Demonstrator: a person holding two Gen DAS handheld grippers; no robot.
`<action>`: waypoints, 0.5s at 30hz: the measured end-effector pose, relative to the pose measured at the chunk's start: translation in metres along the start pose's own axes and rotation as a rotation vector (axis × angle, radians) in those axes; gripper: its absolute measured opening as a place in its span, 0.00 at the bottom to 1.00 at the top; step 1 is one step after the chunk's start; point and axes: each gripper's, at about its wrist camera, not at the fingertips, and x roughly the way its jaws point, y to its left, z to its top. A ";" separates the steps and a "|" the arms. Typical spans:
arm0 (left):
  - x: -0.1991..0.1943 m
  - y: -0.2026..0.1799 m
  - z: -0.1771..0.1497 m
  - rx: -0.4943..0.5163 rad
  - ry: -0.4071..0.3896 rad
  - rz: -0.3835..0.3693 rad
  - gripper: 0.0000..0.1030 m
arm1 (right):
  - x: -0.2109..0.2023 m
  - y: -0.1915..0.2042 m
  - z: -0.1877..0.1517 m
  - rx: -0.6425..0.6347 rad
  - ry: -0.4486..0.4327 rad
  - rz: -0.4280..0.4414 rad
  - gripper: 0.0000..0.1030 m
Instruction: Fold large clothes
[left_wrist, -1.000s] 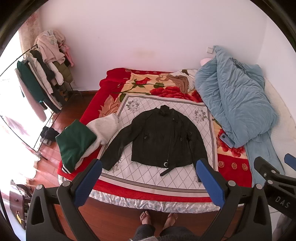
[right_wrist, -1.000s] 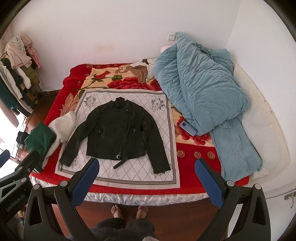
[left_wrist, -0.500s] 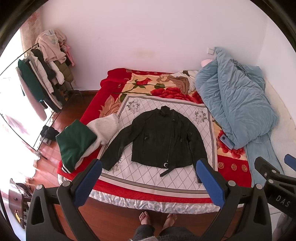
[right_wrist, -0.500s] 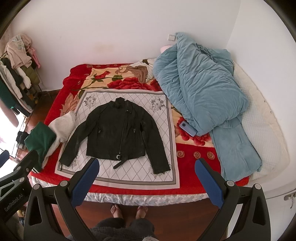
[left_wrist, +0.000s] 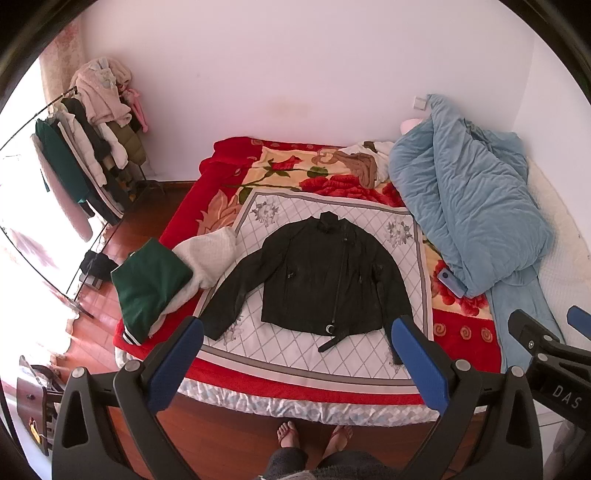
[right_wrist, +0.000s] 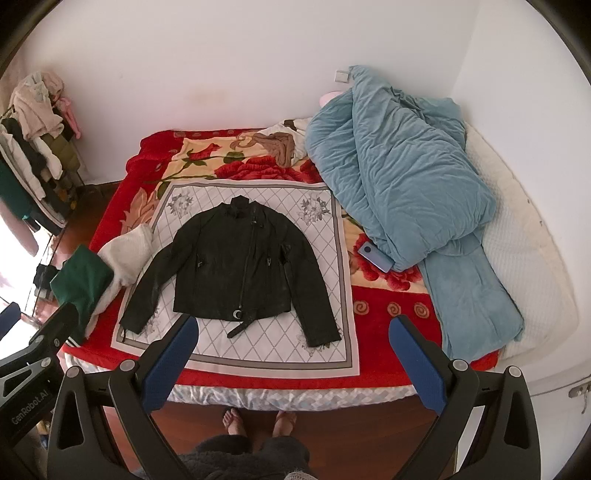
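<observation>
Left wrist view: your left gripper (left_wrist: 295, 360) hangs above the bed's (left_wrist: 306, 404) foot, jaws spread wide, nothing between them. Your right gripper (right_wrist: 293, 356) is likewise agape and empty. That black jacket (right_wrist: 236, 269) lies flat and face-up on the white diamond-pattern sheet (right_wrist: 266, 347), collar at 12 o'clock, sleeves splayed. At 9 o'clock, folded green and white clothes (left_wrist: 151, 288); at 3 o'clock, a blue duvet (left_wrist: 469, 206).

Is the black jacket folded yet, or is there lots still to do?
Not yet. Done: the jacket lies flat on the bed, front up, both sleeves spread out. In hand: nothing; the left gripper and right gripper are open, held above the bed's foot. Left: folding both sleeves in, then the body.
</observation>
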 end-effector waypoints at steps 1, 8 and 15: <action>-0.001 0.000 0.001 0.001 -0.001 0.001 1.00 | -0.001 0.000 0.000 0.000 -0.001 -0.001 1.00; -0.005 0.001 0.007 0.004 -0.005 0.000 1.00 | 0.002 0.000 -0.001 0.001 -0.002 0.001 1.00; -0.003 0.001 0.005 0.003 -0.007 0.000 1.00 | 0.001 0.000 -0.001 0.002 -0.003 0.002 1.00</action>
